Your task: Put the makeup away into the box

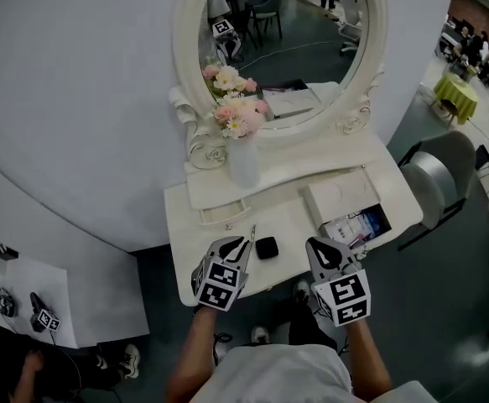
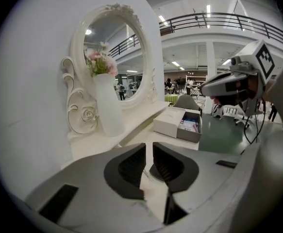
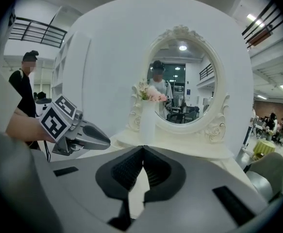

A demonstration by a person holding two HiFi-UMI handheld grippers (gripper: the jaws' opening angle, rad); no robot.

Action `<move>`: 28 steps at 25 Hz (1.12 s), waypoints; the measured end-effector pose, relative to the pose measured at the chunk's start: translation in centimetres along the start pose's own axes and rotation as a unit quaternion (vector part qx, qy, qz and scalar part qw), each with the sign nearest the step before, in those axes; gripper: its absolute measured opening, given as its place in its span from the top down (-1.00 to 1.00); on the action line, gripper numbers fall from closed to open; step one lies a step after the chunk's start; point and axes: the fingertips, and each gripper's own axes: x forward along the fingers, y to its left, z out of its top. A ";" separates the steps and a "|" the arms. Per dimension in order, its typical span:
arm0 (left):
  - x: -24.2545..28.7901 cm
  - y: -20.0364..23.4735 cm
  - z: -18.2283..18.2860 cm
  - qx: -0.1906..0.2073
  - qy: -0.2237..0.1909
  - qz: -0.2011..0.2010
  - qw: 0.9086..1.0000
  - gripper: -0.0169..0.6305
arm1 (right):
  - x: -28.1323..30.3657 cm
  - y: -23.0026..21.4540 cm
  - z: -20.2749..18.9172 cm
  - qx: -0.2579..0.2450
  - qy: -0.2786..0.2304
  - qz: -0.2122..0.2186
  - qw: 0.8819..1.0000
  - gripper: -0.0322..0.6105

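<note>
The job has hardly begun. The box (image 1: 336,198) sits open on the bench (image 1: 290,225), ahead of the right hand-held gripper (image 1: 318,247) and a little to its right. A few things are already inside it.

A small black case (image 1: 266,248) is not put away yet. It lies just beside the tip of the left hand-held gripper (image 1: 242,247), between the two grippers. A thin stick (image 1: 251,235) lies just ahead of that tip too.

The left one's jaws are a little apart and hold nothing. The right one's jaws are pressed together and hold nothing.

I can read no words anywhere. The print in the box is too small.
</note>
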 end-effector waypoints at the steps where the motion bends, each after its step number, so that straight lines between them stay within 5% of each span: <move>1: 0.9 0.3 -0.1 -0.002 0.009 -0.001 1.000 0.72 | 0.7 -0.6 0.0 0.002 0.003 0.003 1.000 0.89; 9: 7.7 1.1 -3.4 -0.040 0.097 -0.021 0.994 0.68 | 5.9 -3.6 -1.2 0.014 0.036 0.040 0.998 0.89; 28: 16.1 2.6 -10.9 -0.104 0.267 -0.024 0.958 0.68 | 13.7 -6.7 -5.9 0.013 0.108 0.122 0.987 0.89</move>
